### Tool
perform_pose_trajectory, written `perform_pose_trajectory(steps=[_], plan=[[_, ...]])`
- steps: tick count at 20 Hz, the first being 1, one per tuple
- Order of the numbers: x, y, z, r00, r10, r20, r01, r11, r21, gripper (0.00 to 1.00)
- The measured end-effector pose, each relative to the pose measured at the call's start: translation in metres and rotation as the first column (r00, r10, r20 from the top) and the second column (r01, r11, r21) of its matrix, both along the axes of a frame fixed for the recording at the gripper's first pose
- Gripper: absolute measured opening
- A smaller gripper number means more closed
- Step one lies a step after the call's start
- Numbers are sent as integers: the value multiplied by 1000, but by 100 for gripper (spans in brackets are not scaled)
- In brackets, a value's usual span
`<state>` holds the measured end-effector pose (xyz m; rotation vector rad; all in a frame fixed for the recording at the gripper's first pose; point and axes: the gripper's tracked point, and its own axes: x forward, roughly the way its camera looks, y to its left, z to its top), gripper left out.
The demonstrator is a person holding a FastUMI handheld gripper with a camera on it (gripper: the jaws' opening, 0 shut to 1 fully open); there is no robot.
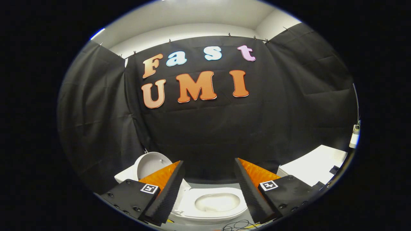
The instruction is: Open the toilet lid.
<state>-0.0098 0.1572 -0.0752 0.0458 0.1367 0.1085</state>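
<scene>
hovering above the toilet (212, 205), the claw (209, 186) hangs released, fingers spread wide and gripping nothing. the bowl sits between and just beyond them, seat down. the toilet lid (151, 164) stands raised past the left finger. cables (239, 226) lie on the floor.

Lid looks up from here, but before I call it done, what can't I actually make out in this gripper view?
- Toilet lid: raised; its lower part and hinge sit behind the left finger of the open tongs.
- Toilet seat: both sides covered by the fingers, near rim cut by the view's edge.
- Cables on the floor: cut off, ends untraceable.
- White unit beyond the right finger: partly cut off, unidentifiable.
</scene>
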Motion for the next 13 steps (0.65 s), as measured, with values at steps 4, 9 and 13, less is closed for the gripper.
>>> perform_pose_trajectory(steps=[4, 9, 13], plan=[[1, -1, 0, 1000, -7, 2, 7, 1000, 1, 99], [1, 1, 0, 1000, -7, 2, 7, 1000, -5, 99], [0, 1, 0, 1000, -7, -1, 7, 1000, 2, 99]])
